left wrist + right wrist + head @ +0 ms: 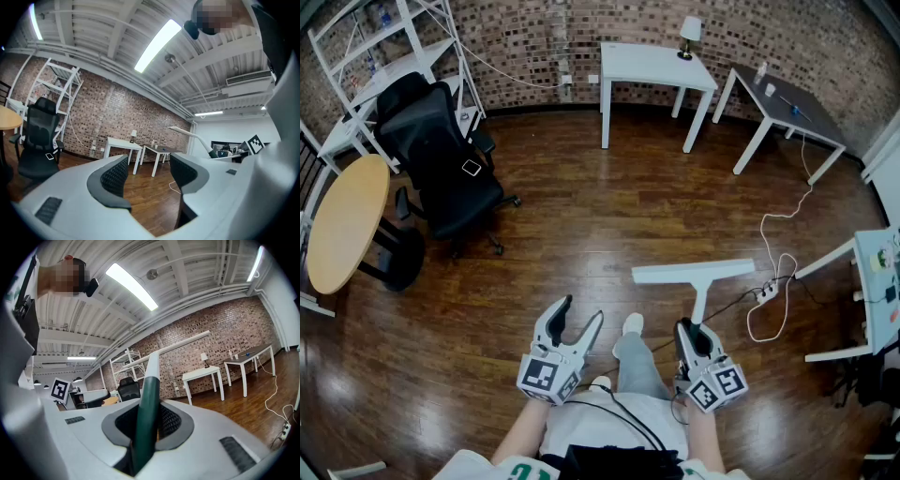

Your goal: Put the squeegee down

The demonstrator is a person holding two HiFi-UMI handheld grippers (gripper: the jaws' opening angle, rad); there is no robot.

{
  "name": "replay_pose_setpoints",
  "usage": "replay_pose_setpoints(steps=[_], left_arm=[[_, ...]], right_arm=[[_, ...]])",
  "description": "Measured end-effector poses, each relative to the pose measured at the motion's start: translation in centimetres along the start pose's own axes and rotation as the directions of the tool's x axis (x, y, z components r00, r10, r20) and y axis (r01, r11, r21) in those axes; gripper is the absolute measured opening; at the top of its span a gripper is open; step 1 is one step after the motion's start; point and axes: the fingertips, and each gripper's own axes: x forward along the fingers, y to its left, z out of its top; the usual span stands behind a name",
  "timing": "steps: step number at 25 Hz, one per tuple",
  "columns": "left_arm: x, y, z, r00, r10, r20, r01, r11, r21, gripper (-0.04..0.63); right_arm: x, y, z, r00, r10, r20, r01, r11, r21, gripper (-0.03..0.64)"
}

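Note:
A white squeegee point(694, 273) with a dark green handle point(146, 420) sticks out level in front of me, its wide blade crosswise above the wooden floor. My right gripper point(691, 331) is shut on that handle, and the squeegee blade point(173, 348) rises past the jaws in the right gripper view. To the left, my left gripper point(578, 323) is held level with its jaws apart. Nothing sits between the dark ribbed pads point(115, 177) in the left gripper view. The right gripper's marker cube point(254, 143) and the squeegee point(187, 134) show at the right of that view.
A black office chair point(441, 164) and a round wooden table point(344, 223) stand at the left. A white table point(654, 67) with a lamp point(689, 33) and a grey table point(783, 105) line the brick wall. A white cable and power strip point(766, 292) lie on the floor at right.

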Motion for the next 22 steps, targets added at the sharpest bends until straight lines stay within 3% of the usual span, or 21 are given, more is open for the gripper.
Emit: replay_pose_setpoints(steps=[5,8,11,15,18,22], left_arm=[[7.5,1.0,-0.7,1.000,0.005,-0.014,-0.004,0.999,0.034,0.284],[13.7,2.3,0.4,0.999,0.027,-0.017,-0.027,0.999,0.035,0.284],[19.5,2.3,2.7,0.999,0.039,-0.007,-0.038,0.998,0.047,0.284],[25.3,3.9,4.5,0.997,0.065,0.045,-0.068,0.993,0.092,0.284],[28.6,4.0,4.9,0.997,0.067,0.046,-0.071,0.993,0.096,0.284],[31.8,3.7,4.4,0.999,0.041,0.022,-0.043,0.994,0.096,0.284]], right_arm=[[5.5,-5.0,0.1,0.998,0.068,0.009,-0.068,0.998,-0.007,0.078],[10.1,-8.3,0.9,0.994,0.111,0.005,-0.112,0.993,0.048,0.077],[14.0,-12.1,3.0,0.990,0.138,0.008,-0.138,0.988,0.077,0.077],[19.2,-16.8,7.2,0.985,0.169,0.040,-0.170,0.985,0.017,0.077],[21.4,-19.8,9.8,0.987,0.152,0.058,-0.152,0.988,0.000,0.077],[21.9,-22.6,10.4,0.994,0.089,0.069,-0.093,0.994,0.051,0.078]])
